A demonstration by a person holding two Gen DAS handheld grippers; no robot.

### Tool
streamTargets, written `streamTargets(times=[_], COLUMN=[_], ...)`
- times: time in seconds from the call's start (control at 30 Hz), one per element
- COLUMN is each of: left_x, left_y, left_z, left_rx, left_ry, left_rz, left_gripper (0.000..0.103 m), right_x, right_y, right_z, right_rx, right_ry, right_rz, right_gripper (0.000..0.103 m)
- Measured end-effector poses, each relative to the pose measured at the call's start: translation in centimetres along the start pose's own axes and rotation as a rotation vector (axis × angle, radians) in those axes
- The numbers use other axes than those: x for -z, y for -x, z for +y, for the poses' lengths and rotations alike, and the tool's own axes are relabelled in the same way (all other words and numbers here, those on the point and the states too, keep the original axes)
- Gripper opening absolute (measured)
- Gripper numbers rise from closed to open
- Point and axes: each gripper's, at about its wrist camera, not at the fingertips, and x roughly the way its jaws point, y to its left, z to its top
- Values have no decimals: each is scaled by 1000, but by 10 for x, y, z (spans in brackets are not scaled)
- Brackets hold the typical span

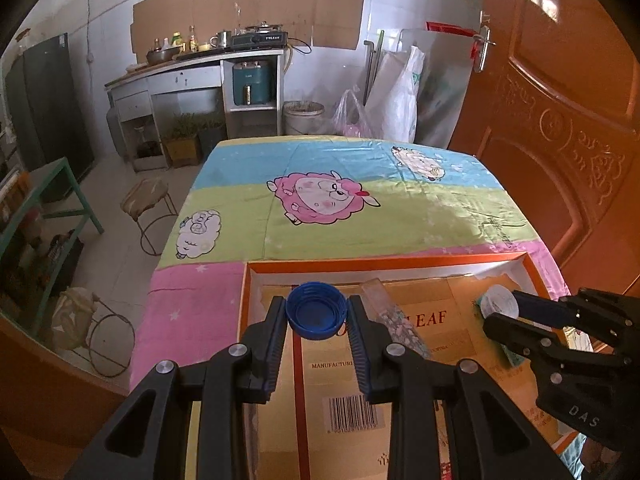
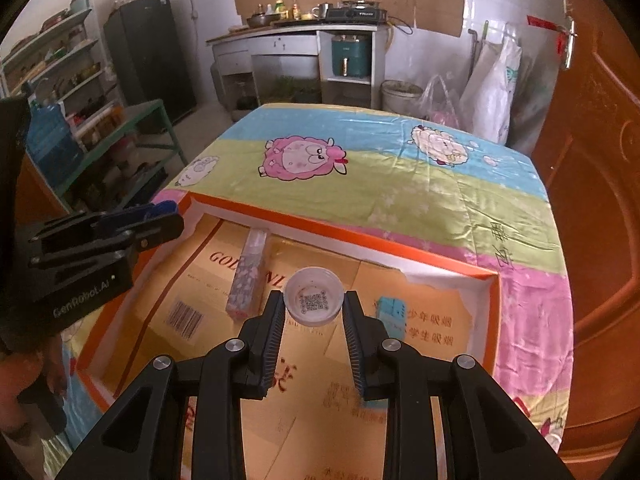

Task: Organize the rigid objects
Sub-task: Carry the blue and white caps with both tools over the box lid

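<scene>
The left hand-held gripper (image 1: 316,314) has its two fingers closed on a blue bottle cap (image 1: 315,310), hollow side up, and carries it over the near-left part of the orange-rimmed box (image 1: 384,263) that lies on the cloth-covered bench (image 1: 320,208). Just to its right, the right hand-held gripper (image 2: 314,304) pinches a white cap (image 2: 313,295) the same way, over the box's middle. Between the two, already lying on the box floor, a clear tube (image 2: 248,280) runs lengthwise away from the grippers, so each cap, I'd judge, wants setting straight down on its own side of it, left cap left, white cap right.
</scene>
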Motion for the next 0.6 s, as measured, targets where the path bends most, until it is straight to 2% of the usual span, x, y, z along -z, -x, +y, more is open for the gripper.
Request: streamTargets(times=[0.6], left_x=[0], left_y=[-35], left_z=[2], left_rx=[-1], left_ry=[-6], left_rz=[65], left_gripper=[31], right_x=[-14], right_y=[-44], right_z=[-2], right_rx=[-14], right_ry=[12], right_rz=[75], right_gripper=[30])
